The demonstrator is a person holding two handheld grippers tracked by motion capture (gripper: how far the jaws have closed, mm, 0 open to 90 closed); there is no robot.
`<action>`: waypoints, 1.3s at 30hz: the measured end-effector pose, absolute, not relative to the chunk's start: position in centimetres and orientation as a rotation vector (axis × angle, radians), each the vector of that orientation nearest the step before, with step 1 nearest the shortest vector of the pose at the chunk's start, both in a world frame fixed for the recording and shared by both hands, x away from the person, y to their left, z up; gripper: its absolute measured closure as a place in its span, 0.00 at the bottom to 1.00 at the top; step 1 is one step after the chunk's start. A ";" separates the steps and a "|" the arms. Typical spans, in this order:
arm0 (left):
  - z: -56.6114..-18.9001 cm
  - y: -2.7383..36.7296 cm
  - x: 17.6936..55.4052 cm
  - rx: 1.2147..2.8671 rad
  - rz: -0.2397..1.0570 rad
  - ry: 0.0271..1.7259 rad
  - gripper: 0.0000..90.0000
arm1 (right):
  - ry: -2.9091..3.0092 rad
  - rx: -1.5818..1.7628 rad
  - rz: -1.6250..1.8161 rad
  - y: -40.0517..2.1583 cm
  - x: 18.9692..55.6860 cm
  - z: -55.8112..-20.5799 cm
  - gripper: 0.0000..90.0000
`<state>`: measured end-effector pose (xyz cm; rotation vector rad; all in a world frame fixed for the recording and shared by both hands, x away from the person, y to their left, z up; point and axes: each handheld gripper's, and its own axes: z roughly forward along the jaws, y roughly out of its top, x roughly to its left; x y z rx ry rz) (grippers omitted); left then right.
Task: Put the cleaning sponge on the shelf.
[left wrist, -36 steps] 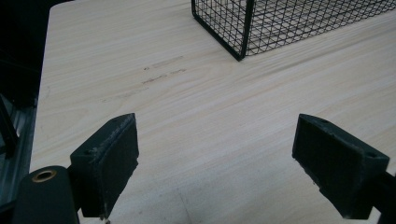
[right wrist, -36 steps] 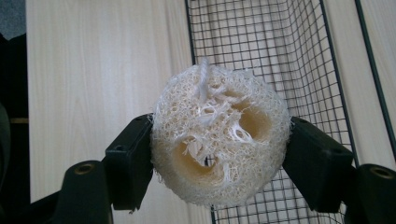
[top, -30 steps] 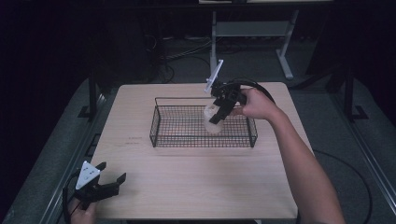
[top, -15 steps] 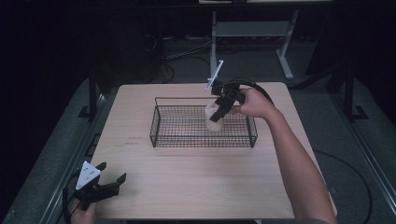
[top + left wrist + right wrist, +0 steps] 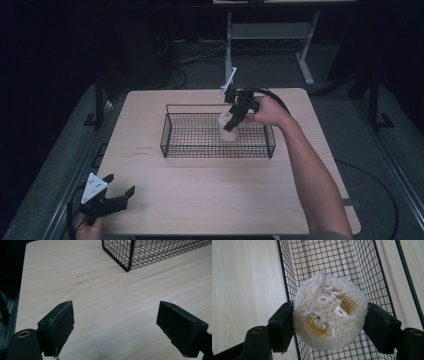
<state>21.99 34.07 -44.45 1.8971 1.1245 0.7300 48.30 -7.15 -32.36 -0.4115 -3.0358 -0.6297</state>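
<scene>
I see the loofah (image 5: 329, 312) clamped between my right gripper's (image 5: 329, 322) jaws, centre frame, inside the basket (image 5: 170, 135). My left gripper (image 5: 116, 322) sits lower left, jaws apart over bare table (image 5: 125, 305).

My bench (image 5: 150, 200) is pale wood-look board, its straight grain smooth and matt, with a few faint scuff marks showing in the left tool view. The basket (image 5: 170, 145) near the far middle is thin black wire, a fine square mesh with a thicker wire rim, and carries a slight sheen. My right tool (image 5: 328, 326) grips a loofah sponge (image 5: 329, 315): cream, dry-looking plant fibre, coarse and open-woven, with frayed strands and hollow channels through it. Both tools look like matt black plastic; the pads (image 5: 58, 327) of my left tool (image 5: 115, 327) are dull, slightly rough, worn pale along their edges. A brass-coloured metal insert glints beside one pad.
</scene>
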 end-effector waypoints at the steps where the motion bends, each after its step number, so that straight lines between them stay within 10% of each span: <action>1: -44.4 34.1 22.0 1.896 0.730 1.125 0.15 | -3.034 -0.414 -0.624 -7.1 48.4 -32.4 0.32; 39: -44.5 34.1 22.1 1.898 0.727 1.129 0.15 | -3.005 -0.413 -0.568 -5.9 49.7 -36.9 0.32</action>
